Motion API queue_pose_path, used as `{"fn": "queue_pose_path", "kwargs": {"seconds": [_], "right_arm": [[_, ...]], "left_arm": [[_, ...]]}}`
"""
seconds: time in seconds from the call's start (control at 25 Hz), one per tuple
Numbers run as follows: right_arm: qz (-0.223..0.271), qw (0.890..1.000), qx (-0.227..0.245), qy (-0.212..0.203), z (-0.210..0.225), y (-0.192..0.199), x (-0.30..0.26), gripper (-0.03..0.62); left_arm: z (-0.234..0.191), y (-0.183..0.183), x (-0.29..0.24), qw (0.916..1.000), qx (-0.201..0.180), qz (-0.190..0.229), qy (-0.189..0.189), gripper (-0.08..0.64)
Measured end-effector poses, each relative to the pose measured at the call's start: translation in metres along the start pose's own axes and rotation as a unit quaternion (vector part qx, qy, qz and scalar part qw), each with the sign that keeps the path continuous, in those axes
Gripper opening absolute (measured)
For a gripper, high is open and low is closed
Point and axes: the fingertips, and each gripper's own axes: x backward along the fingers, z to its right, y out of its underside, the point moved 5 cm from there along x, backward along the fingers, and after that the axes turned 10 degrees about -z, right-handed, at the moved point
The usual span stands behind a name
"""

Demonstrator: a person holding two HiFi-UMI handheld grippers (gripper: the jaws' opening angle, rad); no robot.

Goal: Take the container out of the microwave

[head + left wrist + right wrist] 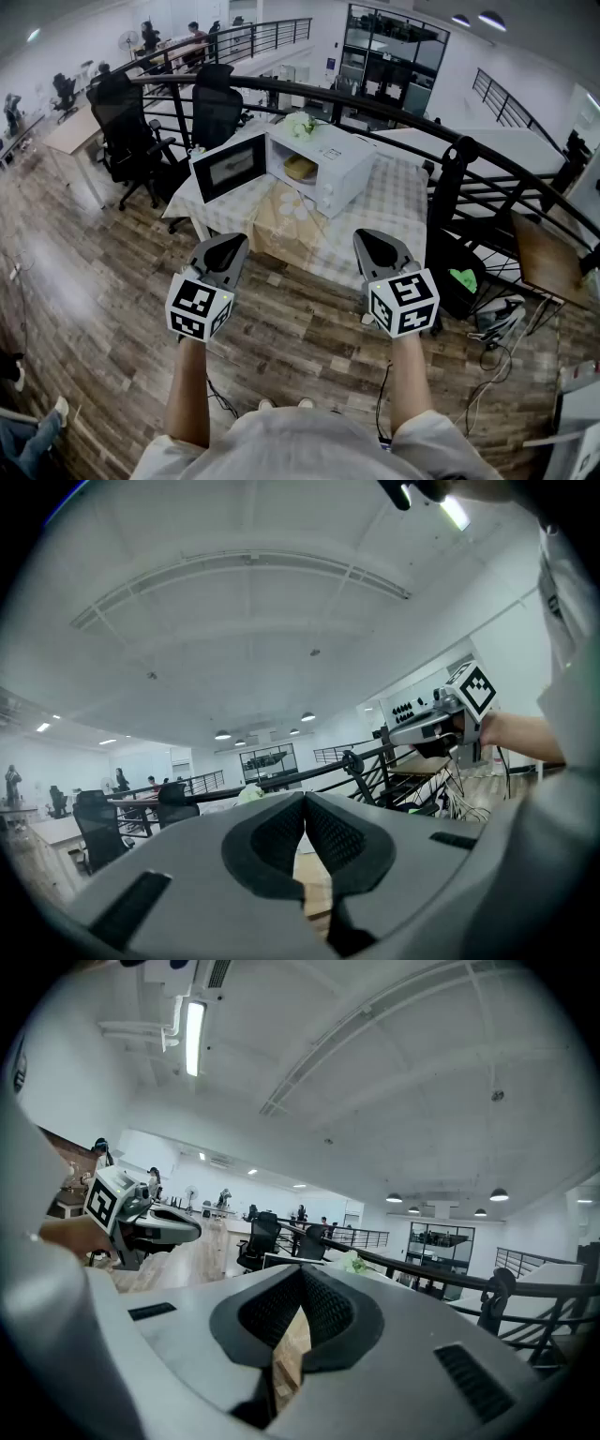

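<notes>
Wood-plank flooring (94,272) fills an open-plan office loft, where a person holds two grippers out in front. The left gripper (230,246) has its jaws pressed together at the tips, nothing between them. The right gripper (368,242) is the same, jaws meeting and empty. Both point toward a table (398,202) with a pale checked cloth and are well apart from it. On the table stands a white microwave (333,169), its door (228,167) swung wide open to the left. Inside the cavity sits the container (300,168), round and yellowish; what it holds cannot be made out. A curved black railing (375,105) runs behind the table, and black office chairs (127,122) stand to the left.
</notes>
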Motion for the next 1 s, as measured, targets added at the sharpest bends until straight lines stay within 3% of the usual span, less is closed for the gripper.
{"fn": "queue_pose_path", "kwargs": {"seconds": [0.36, 0.64, 1.0], "right_arm": [[-0.009, 0.999, 0.014, 0.029, -0.021, -0.007, -0.027, 0.012], [-0.002, 0.998, -0.046, 0.031, -0.045, -0.013, -0.053, 0.012], [-0.008, 0.999, -0.035, 0.030, -0.038, -0.023, -0.105, 0.012]], "left_arm": [[-0.032, 0.013, 0.002, 0.9999, 0.004, 0.009, 0.011, 0.020], [-0.071, 0.041, -0.001, 0.9996, 0.011, -0.010, 0.024, 0.020], [-0.108, 0.047, -0.030, 0.9995, 0.014, -0.013, 0.025, 0.020]]}}
